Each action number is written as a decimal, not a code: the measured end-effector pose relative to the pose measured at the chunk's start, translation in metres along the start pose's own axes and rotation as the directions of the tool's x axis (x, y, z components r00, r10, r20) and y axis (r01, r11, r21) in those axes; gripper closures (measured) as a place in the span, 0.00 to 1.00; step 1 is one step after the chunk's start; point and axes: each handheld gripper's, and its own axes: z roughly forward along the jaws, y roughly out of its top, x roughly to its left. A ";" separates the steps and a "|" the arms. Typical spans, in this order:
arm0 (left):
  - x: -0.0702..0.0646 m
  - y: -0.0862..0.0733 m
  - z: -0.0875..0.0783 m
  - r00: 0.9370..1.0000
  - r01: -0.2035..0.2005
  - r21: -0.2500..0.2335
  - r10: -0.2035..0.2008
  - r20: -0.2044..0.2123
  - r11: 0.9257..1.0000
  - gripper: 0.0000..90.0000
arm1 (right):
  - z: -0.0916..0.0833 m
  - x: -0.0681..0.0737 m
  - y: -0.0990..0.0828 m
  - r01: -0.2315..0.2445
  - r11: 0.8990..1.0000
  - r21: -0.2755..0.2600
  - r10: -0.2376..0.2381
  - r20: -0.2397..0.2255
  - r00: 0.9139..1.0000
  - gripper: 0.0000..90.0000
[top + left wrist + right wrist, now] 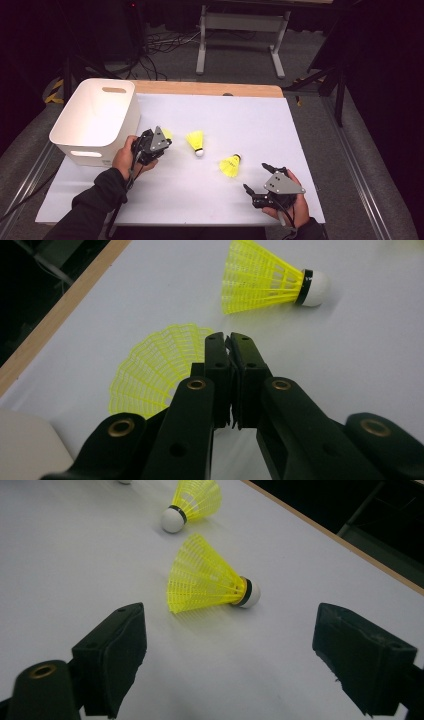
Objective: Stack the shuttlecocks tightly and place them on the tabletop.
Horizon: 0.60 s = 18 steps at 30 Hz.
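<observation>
The work in hand looks like putting three yellow shuttlecocks into the white bin [95, 120] at the table's left rear corner; judged from how things lie, none is in yet, though the bin's inside is only partly seen. The left gripper [161, 137] has its jaws pressed together on the skirt of the first shuttlecock [155, 367], pinching the mesh just beside the bin's near wall; so the first pick is made and the drop is left. The second shuttlecock [196, 141] lies on the white sheet near the middle, cork toward the person; the third shuttlecock [231, 164] lies to its right, just ahead of the right gripper [260, 182], whose jaws stand spread wide with nothing between them.

Room is good: the sheet [240, 120] is bare around both loose pieces; the bin's rim stands higher than the gripped piece, so a lift is likely needed to clear it; the table's wooden back edge [210, 89] is well apart from everything.
</observation>
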 end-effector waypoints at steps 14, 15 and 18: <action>-0.013 0.012 0.015 0.998 -0.051 0.004 0.051 0.032 0.999 0.91 | 0.003 0.003 0.000 0.017 1.000 0.015 -0.016 -0.033 0.999 0.17; -0.014 0.013 0.016 0.998 -0.057 0.007 0.057 0.033 0.998 0.92 | 0.003 0.003 0.000 0.018 1.000 0.017 -0.018 -0.037 0.999 0.17; -0.016 0.014 0.018 0.998 -0.059 0.011 0.058 0.039 0.998 0.93 | 0.003 0.003 0.000 0.021 1.000 0.018 -0.020 -0.037 0.999 0.17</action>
